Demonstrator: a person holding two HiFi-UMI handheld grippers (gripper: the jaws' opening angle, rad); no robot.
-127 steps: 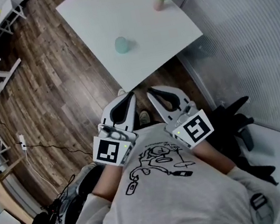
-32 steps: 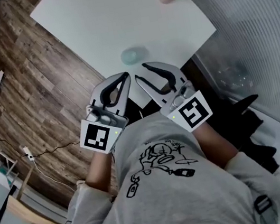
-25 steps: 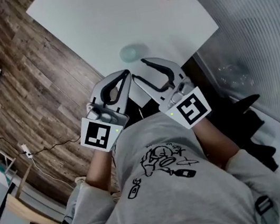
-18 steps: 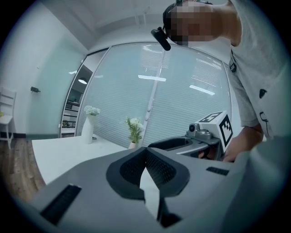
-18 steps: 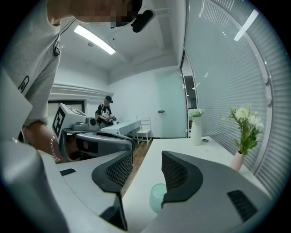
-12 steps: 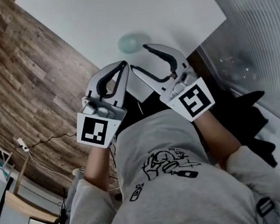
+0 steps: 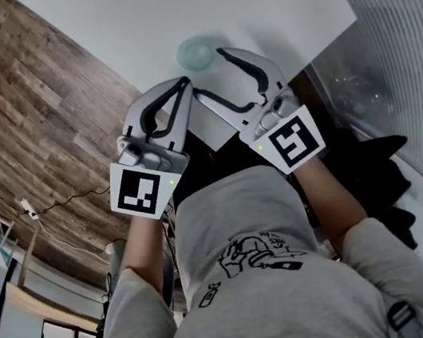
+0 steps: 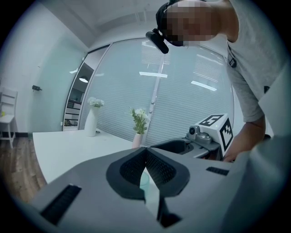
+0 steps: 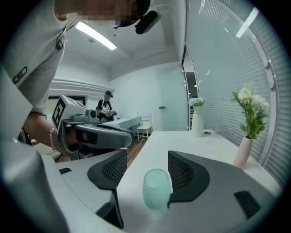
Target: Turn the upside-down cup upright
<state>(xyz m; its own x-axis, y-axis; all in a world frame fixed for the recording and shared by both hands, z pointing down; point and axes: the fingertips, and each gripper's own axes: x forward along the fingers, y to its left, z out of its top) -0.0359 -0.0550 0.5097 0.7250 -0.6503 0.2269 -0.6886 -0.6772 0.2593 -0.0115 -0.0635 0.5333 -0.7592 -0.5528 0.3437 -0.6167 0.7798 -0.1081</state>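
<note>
Both grippers have come closer to the cup (image 7: 195,52). The right gripper (image 7: 210,75) has just been opening its jaws. They stand apart, cup upside-down just ahead of their gap, untouched — lined up for clasping. Left gripper (image 7: 183,86) jaws are together — idle alongside.

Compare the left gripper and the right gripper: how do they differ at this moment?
The left gripper has its jaws shut together; the right gripper has them apart, and they have just been opening. The left gripper holds nothing; the right gripper has the cup in its gap, not yet pressed. Both point at the cup near the table edge.
</note>
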